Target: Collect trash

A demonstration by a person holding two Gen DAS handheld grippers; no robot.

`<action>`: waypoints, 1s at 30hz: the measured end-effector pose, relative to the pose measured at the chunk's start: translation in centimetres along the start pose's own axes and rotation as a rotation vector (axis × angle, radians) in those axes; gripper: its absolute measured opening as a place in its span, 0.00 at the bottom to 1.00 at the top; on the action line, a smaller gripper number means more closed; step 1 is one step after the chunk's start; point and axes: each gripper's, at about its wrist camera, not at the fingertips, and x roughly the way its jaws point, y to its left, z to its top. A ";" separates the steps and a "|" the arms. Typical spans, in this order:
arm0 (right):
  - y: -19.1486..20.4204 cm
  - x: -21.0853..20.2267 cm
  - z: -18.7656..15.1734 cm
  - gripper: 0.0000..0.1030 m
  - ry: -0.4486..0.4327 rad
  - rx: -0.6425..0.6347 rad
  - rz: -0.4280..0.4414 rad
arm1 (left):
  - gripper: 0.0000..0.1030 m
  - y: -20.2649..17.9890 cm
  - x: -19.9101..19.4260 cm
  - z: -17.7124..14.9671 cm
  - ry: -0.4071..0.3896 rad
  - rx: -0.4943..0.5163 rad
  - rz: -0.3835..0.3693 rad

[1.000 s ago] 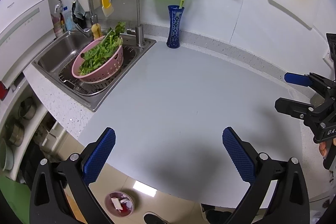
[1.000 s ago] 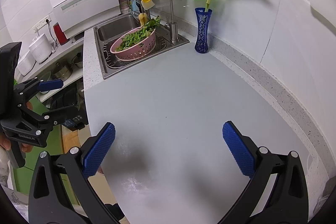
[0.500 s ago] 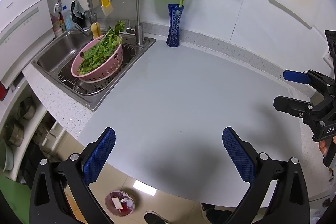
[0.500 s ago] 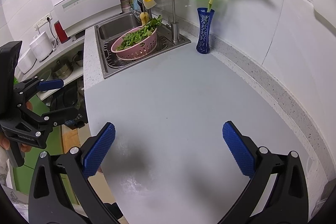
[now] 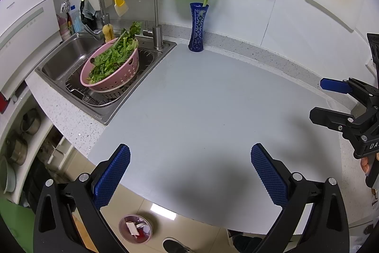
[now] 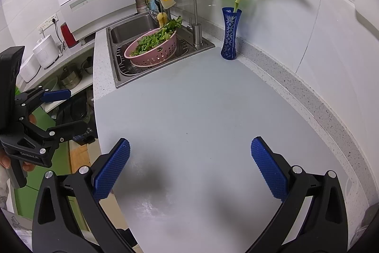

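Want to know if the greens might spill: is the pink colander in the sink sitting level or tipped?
Tipped. The pink colander leans on the sink rack, one rim higher, full of greens.

Two faucets (image 5: 144, 13), one vase (image 5: 197, 30), one colander (image 5: 111, 72) — one bin (image 5: 135, 228).

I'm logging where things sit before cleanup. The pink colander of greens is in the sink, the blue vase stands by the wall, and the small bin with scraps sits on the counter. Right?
Not quite. The bin with scraps sits on the floor below the counter edge, as the left wrist view shows. The pink colander of greens is in the sink, and the blue vase stands by the wall.
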 end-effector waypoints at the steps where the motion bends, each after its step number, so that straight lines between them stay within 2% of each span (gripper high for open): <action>1: 0.0 0.0 0.0 0.97 0.000 0.001 0.000 | 0.95 0.0 0.0 0.0 0.001 -0.001 0.001; 30: -0.4 0.5 0.0 0.97 0.006 -0.002 0.002 | 0.95 0.2 0.0 -0.1 -0.003 -0.002 0.008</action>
